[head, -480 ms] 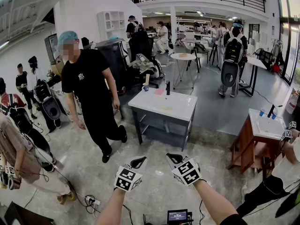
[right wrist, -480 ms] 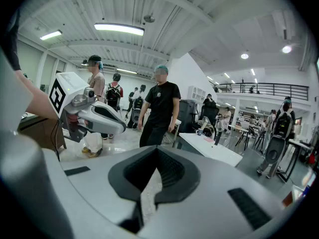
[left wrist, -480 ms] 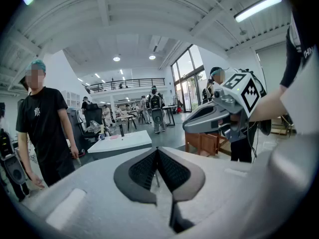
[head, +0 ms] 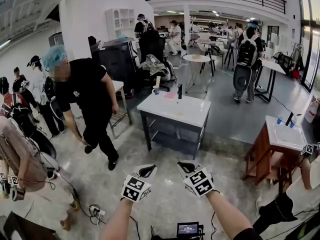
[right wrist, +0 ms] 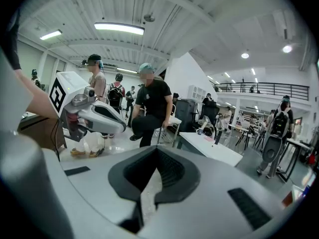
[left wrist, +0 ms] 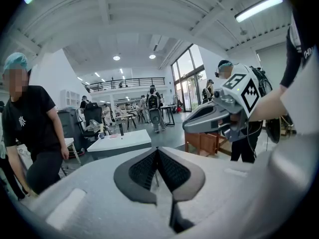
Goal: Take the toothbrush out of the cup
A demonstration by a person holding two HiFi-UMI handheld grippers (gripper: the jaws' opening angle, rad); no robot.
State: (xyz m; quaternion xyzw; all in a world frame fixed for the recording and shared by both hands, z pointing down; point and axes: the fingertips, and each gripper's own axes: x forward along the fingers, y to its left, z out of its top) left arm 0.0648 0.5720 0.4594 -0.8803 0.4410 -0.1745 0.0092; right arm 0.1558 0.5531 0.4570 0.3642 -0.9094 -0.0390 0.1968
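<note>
So both tools are nowhere near the job right now. The left tool [left wrist: 157, 153] has its jaws pressed together with nothing between them, and the right tool [right wrist: 155, 164] is the same: clamped tight and empty. In the head view they're held side by side low in the frame, over bare floor [head: 165, 204], pointing towards the table [head: 192, 116] and dipping a little.

The toothbrush [head: 157, 81] is way over there, well apart from both tools. It stands pretty much upright in a small cup [head: 155, 91] at the far left corner of the table. From here it just looks like a pale, cream-coloured stick poking well up above the cup's rim. It's too small to make out any bristles or which end is up. The cup is tiny too, so I can't really tell its colour.

The table has a white top on a dark frame. Also on it are a black upright thing [head: 180, 91] to the right of the cup and a flat pink thing [head: 170, 97] between the two.

A person in a black T-shirt [head: 85, 89] is walking on the floor left of the table.
</note>
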